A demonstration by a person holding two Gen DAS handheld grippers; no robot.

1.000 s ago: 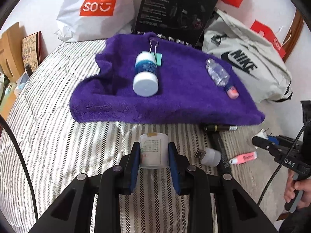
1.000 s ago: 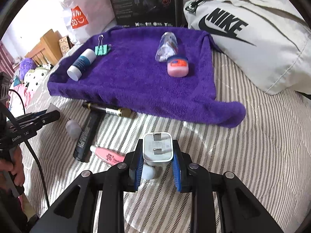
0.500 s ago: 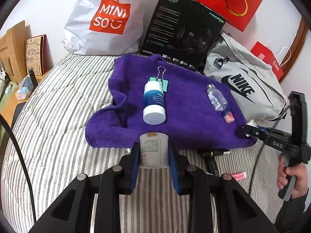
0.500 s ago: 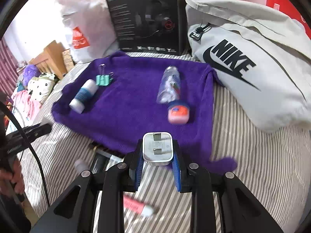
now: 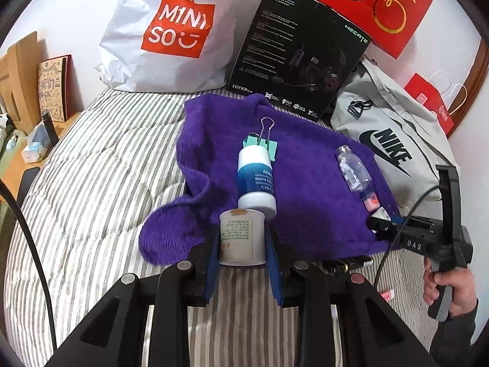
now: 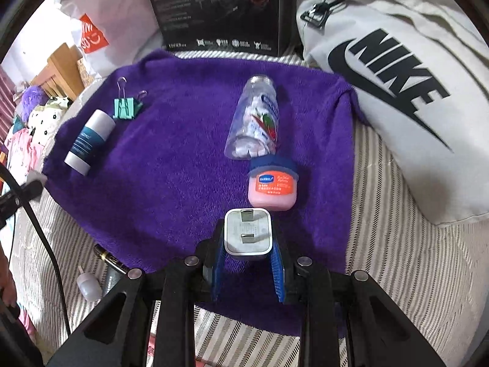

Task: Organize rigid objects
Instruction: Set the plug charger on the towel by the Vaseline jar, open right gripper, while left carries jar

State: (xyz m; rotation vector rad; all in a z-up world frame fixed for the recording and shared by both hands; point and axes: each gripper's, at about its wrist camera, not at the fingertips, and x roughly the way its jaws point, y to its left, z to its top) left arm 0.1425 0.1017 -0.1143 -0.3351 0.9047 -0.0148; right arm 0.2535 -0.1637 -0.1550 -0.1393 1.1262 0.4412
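A purple towel [image 5: 305,189] lies on the striped bed and also shows in the right wrist view [image 6: 183,153]. On it lie a blue-and-white bottle [image 5: 256,180], a green binder clip [image 5: 262,142], a clear bottle [image 6: 255,122] and a pink jar [image 6: 272,183]. My left gripper [image 5: 243,244] is shut on a small white jar [image 5: 242,237], held over the towel's near edge. My right gripper [image 6: 247,238] is shut on a white plug adapter [image 6: 247,231], held over the towel just before the pink jar.
A Miniso bag [image 5: 171,33], a black headset box [image 5: 299,52] and a Nike bag [image 6: 397,85] stand behind the towel. A black tube [image 5: 348,264], a pink item [image 5: 386,295] and a small white dropper bottle [image 6: 88,286] lie on the striped bedding near the towel's front edge.
Both grippers have moved forward from over the bedding to over the towel's near edge, each still holding its object. The right gripper now shows in the left wrist view.
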